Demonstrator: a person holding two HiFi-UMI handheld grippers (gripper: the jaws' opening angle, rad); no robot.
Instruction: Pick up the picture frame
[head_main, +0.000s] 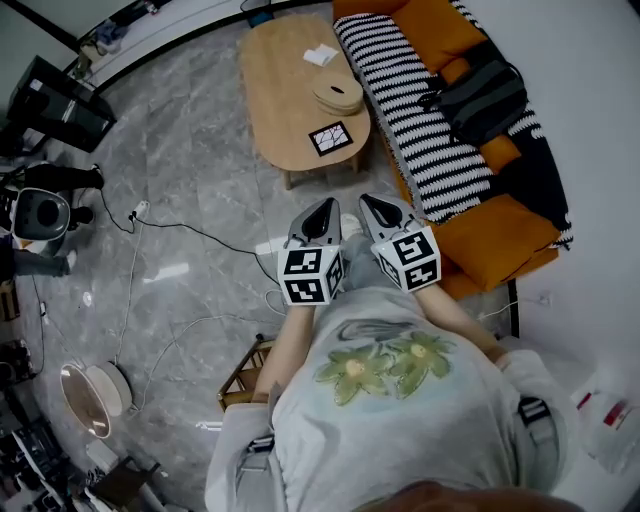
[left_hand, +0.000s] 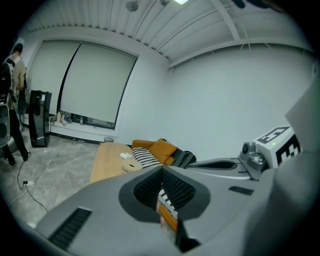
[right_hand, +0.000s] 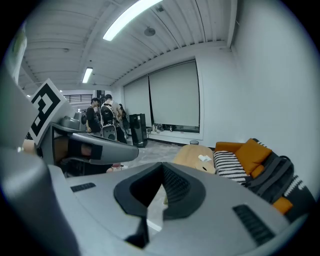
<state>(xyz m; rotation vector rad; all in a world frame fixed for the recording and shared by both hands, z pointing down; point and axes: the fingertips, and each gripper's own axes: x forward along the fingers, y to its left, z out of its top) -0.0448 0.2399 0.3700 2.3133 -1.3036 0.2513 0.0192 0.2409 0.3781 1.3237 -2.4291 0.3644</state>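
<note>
left gripper (head_main: 325, 205) first: jaws pressed flat together, nothing between them, and its own view confirms it, the two grey pads meeting in a closed seam (left_hand: 162, 175) with only room behind. right gripper (head_main: 370, 202) is the same, shut tight and empty, the seam (right_hand: 161, 170) closed on air. both sit side by side just in front of the person's chest, marker cubes nearly touching, noses tipped a little down toward the far side. straight ahead of them, beyond a strip of grey floor (head_main: 200, 170), stands the oval wooden table (head_main: 285, 90). on its near end lies a small dark-bordered square, the picture frame (head_main: 331, 138), lying flat as far as i can make out, though it is small from up here. just beyond it is a round wooden piece (head_main: 338, 95), and further still a white paper (head_main: 322, 55). the orange sofa (head_main: 500, 225) with its striped blanket (head_main: 400, 90) runs along the right. so this is the approach step: nothing grasped, the frame well apart from both tools. my read of the next move: close in on the table's near end, open one set of jaws before arriving, come in low at an edge of the frame, and mind the wooden piece right behind it.
</note>
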